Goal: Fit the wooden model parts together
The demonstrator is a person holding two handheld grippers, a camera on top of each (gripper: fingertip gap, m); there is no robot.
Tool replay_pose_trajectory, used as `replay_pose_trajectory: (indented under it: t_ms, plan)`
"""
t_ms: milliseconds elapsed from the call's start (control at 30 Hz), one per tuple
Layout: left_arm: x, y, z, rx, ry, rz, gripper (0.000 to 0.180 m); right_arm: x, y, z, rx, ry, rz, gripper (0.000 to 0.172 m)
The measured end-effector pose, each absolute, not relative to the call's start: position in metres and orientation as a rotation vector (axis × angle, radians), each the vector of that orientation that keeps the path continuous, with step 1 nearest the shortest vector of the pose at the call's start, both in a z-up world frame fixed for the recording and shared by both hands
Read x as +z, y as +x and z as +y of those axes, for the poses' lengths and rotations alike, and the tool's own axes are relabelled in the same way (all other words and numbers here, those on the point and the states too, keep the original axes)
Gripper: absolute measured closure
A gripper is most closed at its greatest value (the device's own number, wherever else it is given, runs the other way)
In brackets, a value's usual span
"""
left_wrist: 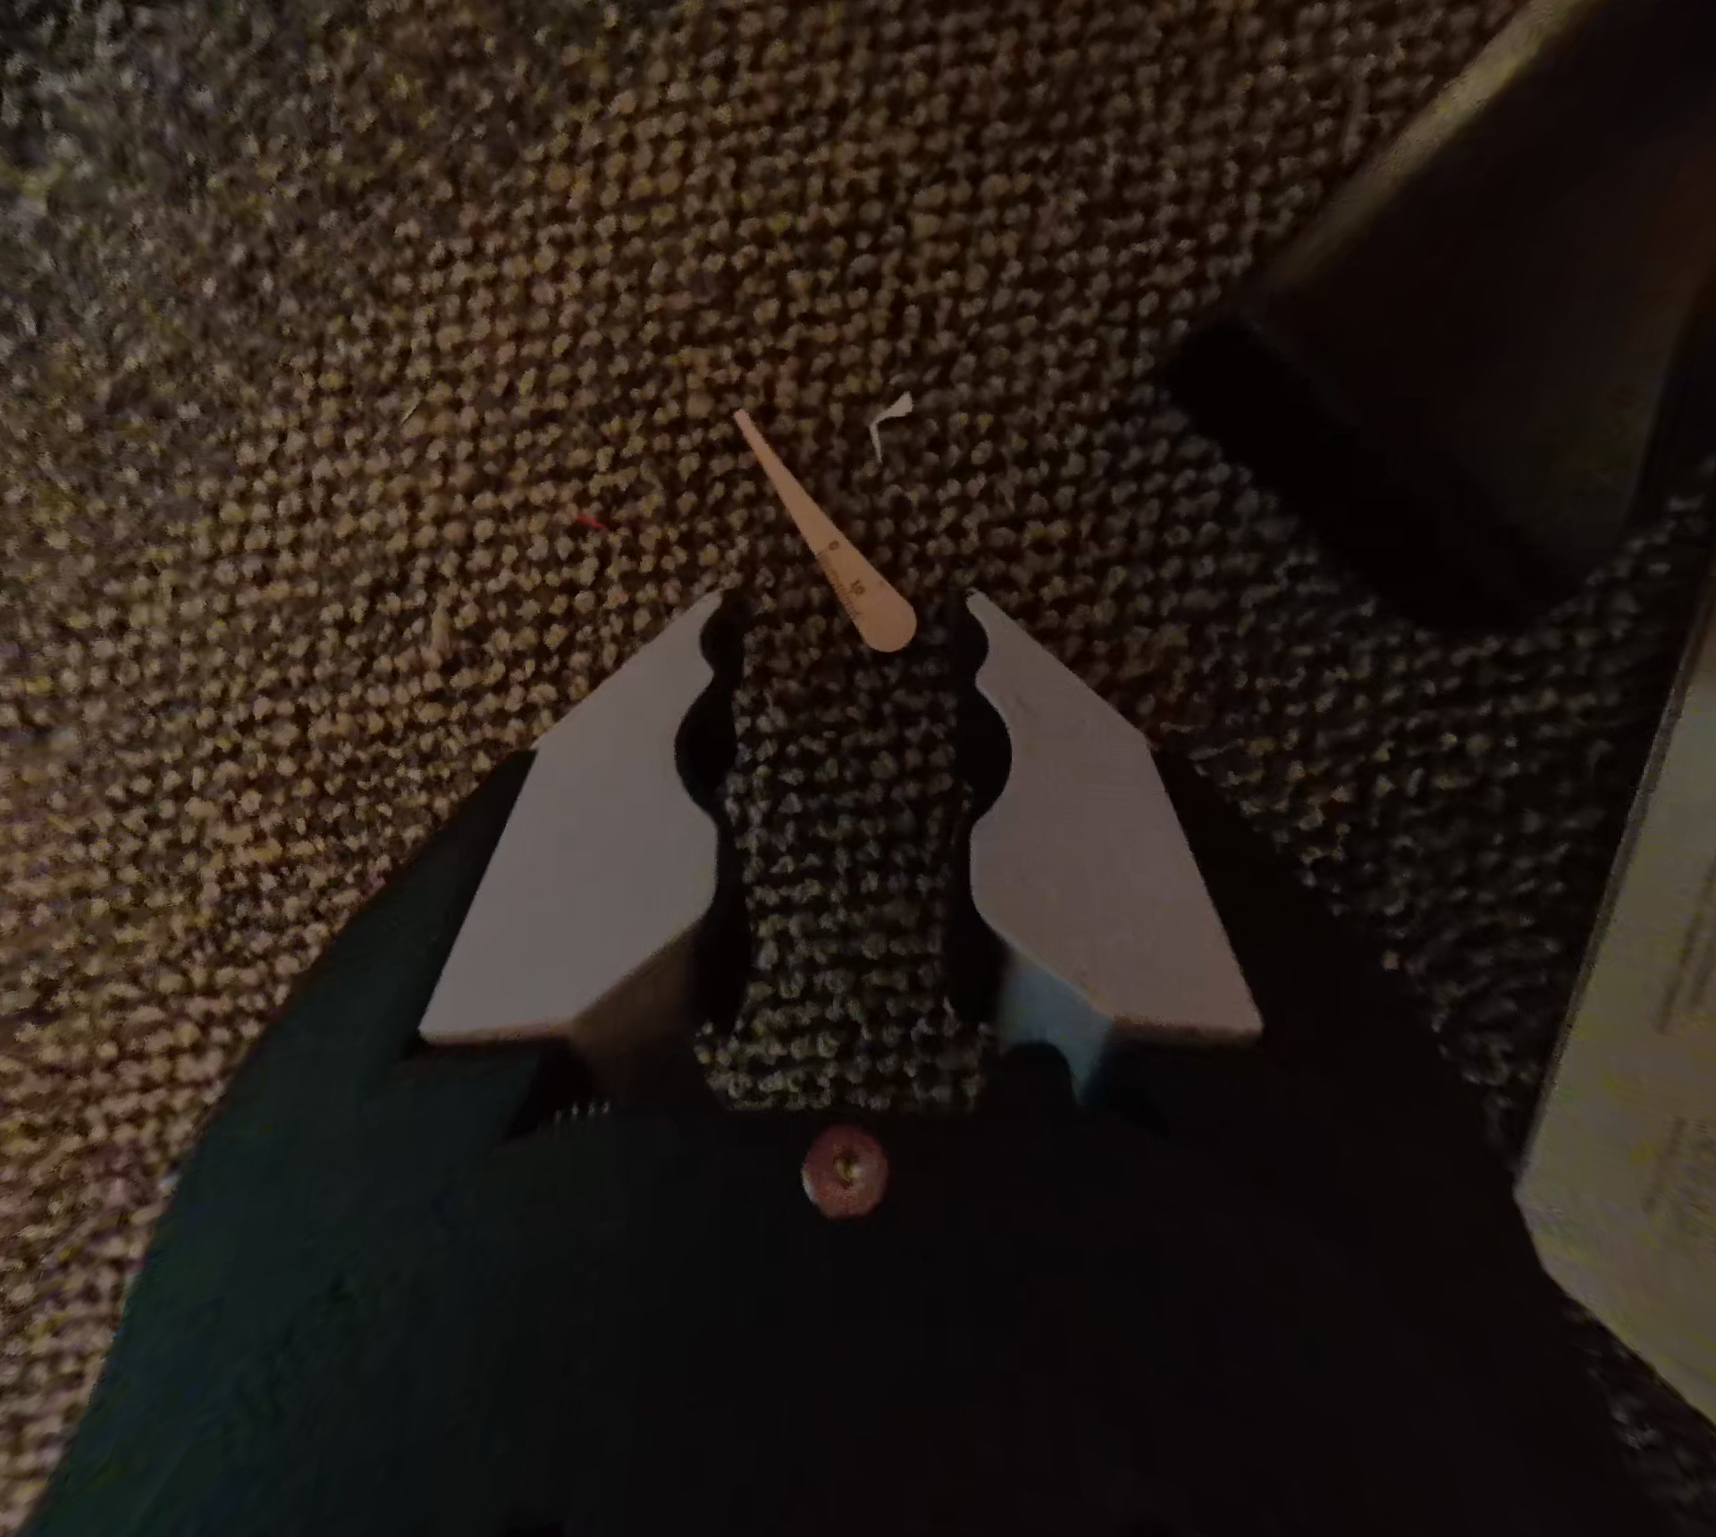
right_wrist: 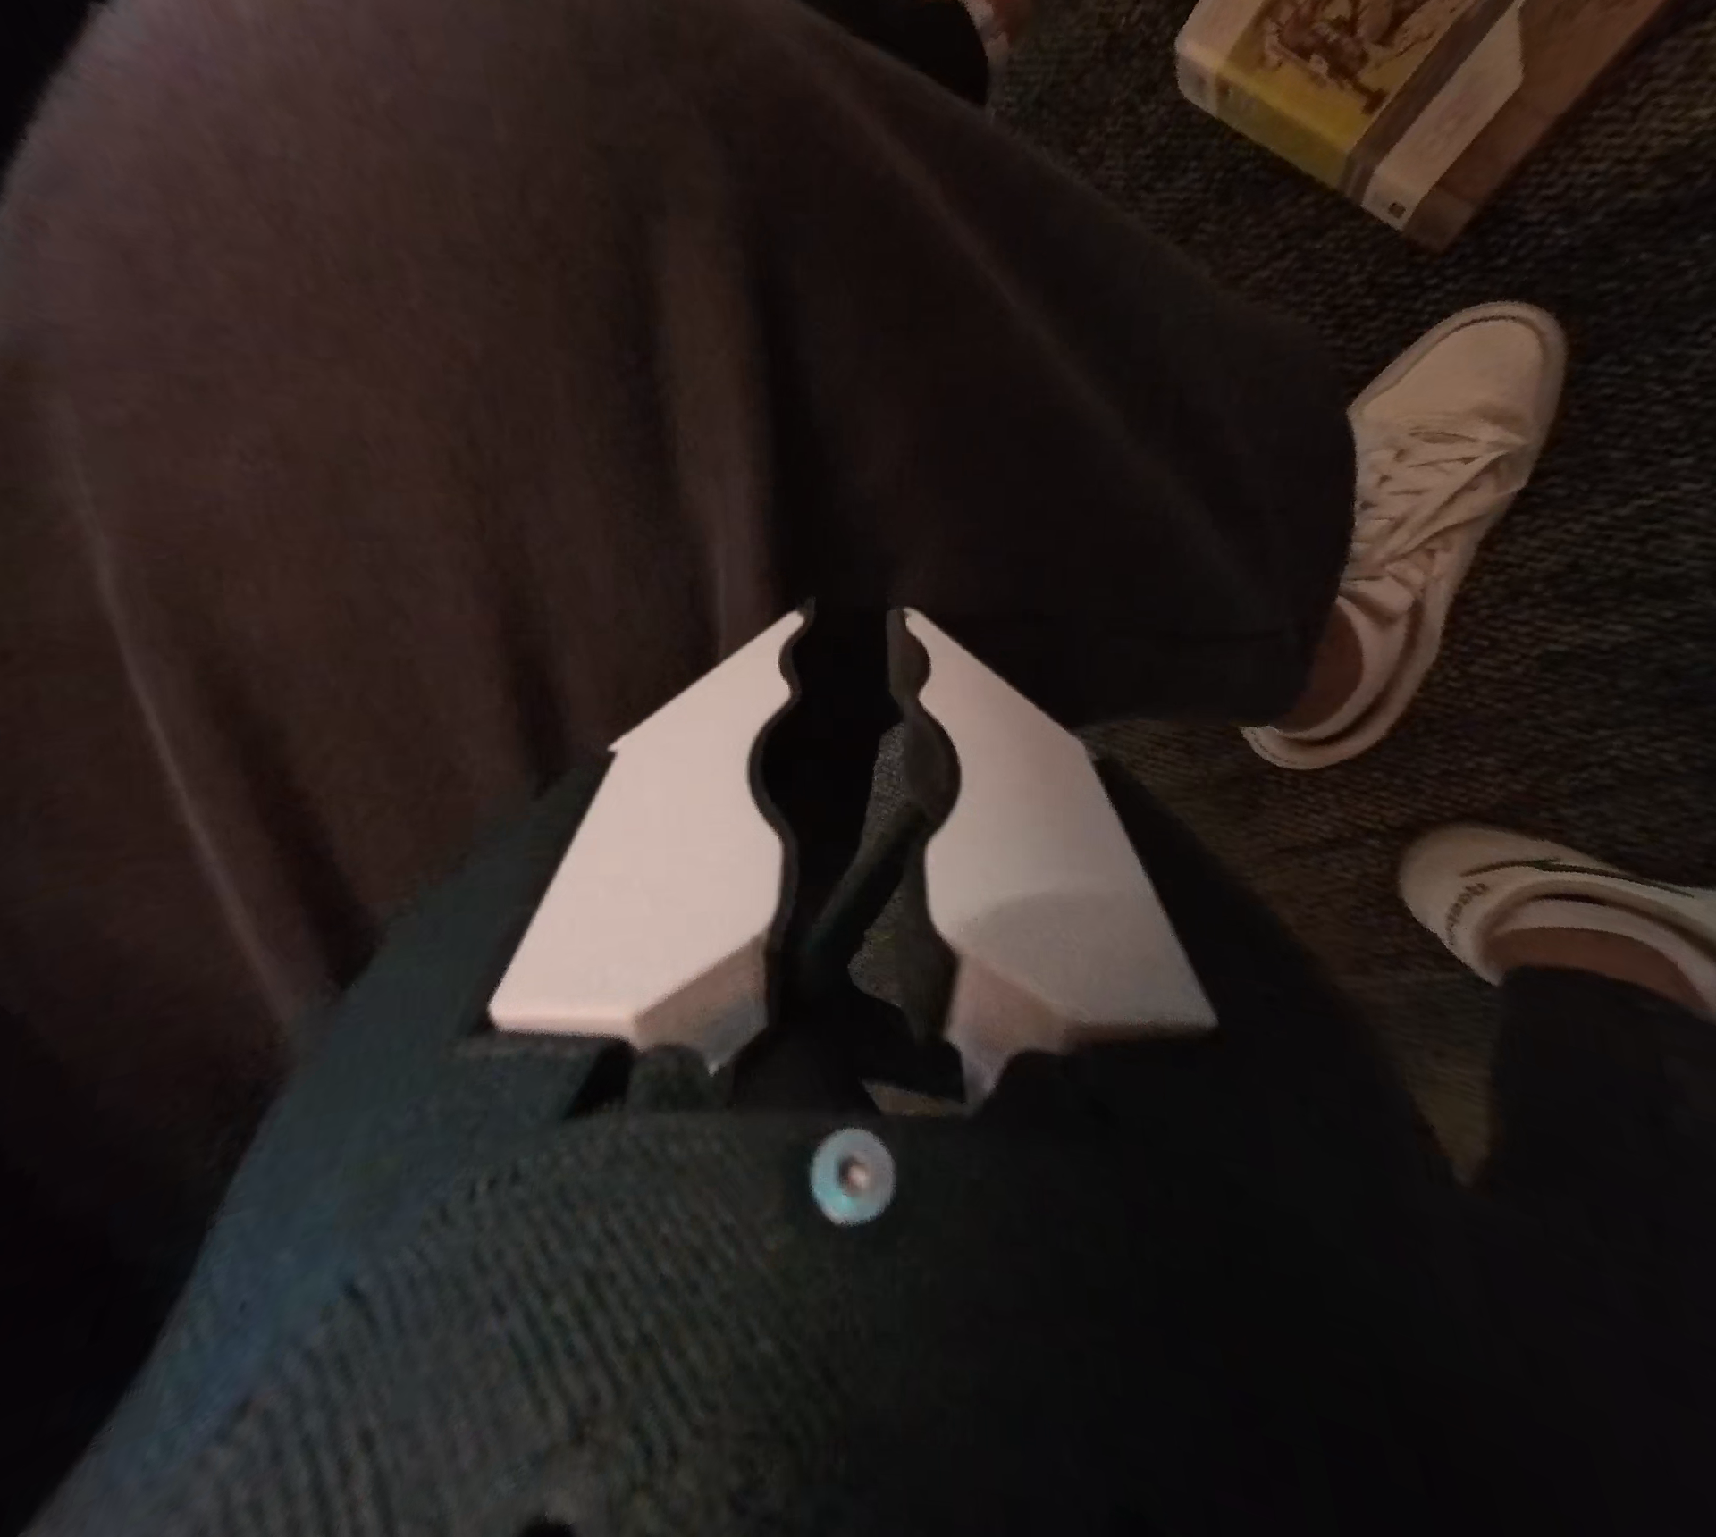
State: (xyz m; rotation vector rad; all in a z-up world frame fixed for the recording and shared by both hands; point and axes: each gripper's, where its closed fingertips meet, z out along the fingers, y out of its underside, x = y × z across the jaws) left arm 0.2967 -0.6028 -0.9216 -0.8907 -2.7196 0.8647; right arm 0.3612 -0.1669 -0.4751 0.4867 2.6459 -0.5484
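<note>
Your left gripper (left_wrist: 847, 610) hangs over the carpet (left_wrist: 371, 285) — a tapered stick (left_wrist: 836, 555) lies just ahead, box (left_wrist: 1634, 1028) to the right.

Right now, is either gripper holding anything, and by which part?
Left gripper: nothing; jaws open over carpet, tapered stick lying loose beyond the fingertips. Right gripper: narrow gap, dark against the trouser leg; cannot tell.

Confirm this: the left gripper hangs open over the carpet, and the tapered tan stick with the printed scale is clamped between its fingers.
Not clamped. In the left wrist view the left gripper does hang open over the carpet, but the tapered tan stick lies loose on the carpet, its wide end near the fingertips, touching neither.
</note>
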Motion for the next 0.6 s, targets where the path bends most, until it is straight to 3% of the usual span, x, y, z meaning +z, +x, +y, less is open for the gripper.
replay_pose_trajectory:
  t_ms: [133, 333, 600]
  plan:
    - [-0.919, 0.285, -0.598, 0.875, -1.002, -2.689, 0.159, -0.483, 0.365, -0.164, -0.531, 0.485, 2.644, 0.160]
    - [-0.909, 0.289, -0.600, 0.828, -0.722, -2.644, 0.178, -0.480, 0.353, -0.164, -0.558, 0.533, 2.623, 0.157]
    - [-0.889, 0.326, -0.594, 0.863, -0.761, -2.630, 0.180, -0.469, 0.350, -0.170, -0.654, 0.499, 2.618, 0.157]
